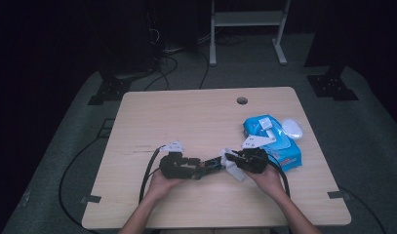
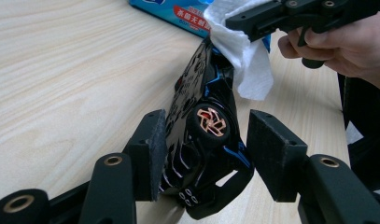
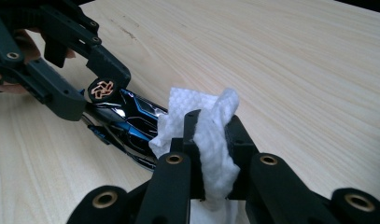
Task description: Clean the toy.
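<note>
- The work in hand is to wipe a black toy car (image 2: 204,135) with a white wipe (image 3: 211,135), near the front edge of the table (image 1: 186,112).
- The left gripper (image 2: 204,154) has its jaws around the rear of the car. One pad lies against the underside of the car, but the other pad stands a little apart from the wheel (image 2: 211,122), so I judge this grip as loose, more open than closed.
- The right gripper (image 3: 212,154) has its jaws closed on the wipe, which is bunched between the two pads and hangs out above and below them.
- The car lies between the two grippers, tilted on its side. Its long axis runs from the left gripper toward the right one, so the front end points at the wipe.
- In the left gripper view the wipe touches the far end of the car. For the next stroke, the right hand (image 1: 269,178) is the nearer one to this end, and I think the wipe must travel along the long axis toward the left jaws.
- Count: one car, one wipe in the jaws, two grippers, and one blue pack of wipes (image 1: 274,141) with one white lid (image 1: 292,128) open beside it, just behind the right gripper.
</note>
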Demonstrator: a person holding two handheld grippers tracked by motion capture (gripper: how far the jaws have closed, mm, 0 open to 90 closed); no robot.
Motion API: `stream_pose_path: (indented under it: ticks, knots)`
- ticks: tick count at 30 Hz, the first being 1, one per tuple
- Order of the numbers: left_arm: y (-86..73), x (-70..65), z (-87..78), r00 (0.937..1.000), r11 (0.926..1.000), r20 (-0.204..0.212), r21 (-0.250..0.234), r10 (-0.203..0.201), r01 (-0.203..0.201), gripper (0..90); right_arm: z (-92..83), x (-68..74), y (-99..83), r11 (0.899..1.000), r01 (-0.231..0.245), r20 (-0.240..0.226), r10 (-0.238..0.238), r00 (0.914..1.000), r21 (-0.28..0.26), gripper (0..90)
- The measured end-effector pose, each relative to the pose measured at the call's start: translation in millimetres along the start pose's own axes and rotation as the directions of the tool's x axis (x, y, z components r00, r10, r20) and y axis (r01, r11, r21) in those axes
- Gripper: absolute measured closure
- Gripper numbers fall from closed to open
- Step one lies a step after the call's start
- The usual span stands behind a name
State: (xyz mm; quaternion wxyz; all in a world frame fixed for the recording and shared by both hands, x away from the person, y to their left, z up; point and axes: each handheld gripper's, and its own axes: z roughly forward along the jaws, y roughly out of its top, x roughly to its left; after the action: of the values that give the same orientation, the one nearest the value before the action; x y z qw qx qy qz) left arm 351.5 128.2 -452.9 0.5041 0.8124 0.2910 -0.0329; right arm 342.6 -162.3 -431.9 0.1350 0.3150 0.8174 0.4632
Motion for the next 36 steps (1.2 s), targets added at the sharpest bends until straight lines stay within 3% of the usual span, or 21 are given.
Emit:
stream_pose_path:
  ticks: [12,13,20,29,33,36]
  knots:
    - [-0.8,1.0,3.4,0.9999,0.9999,-0.003,0.009,-0.012,0.012,49.3,-0.1,0.8,-0.8,1.0,-0.002,0.002,0.002,1.0,-0.005,81.5]
    - [-0.8,-0.5,3.7,0.9999,0.9999,-0.009,0.011,0.009,-0.009,50.5,0.2,0.6,-0.5,1.0,-0.008,0.003,0.008,1.0,-0.004,81.5]
    - [-1.5,-1.6,5.3,0.9984,0.9983,-0.038,0.042,0.042,-0.041,53.7,5.8,5.8,6.2,1.0,-0.006,0.005,0.006,1.0,0.005,81.5]
    - [-1.9,-1.9,5.7,0.9964,0.9969,-0.053,0.047,0.065,-0.063,55.5,34.0,36.5,23.2,0.998,0.054,-0.089,-0.053,0.9946,0.017,81.4]
    - [-1.8,-1.5,5.5,0.9959,0.9964,-0.054,0.048,0.073,-0.07,55.7,31.5,30.8,23.6,0.999,0.045,-0.07,-0.044,0.9966,0.019,81.5]
    - [-2.0,-1.3,5.6,0.9959,0.9964,-0.053,0.047,0.073,-0.07,55.7,21.2,15.9,19.2,1.0,0.005,-0.041,-0.004,0.9991,0.015,81.5]
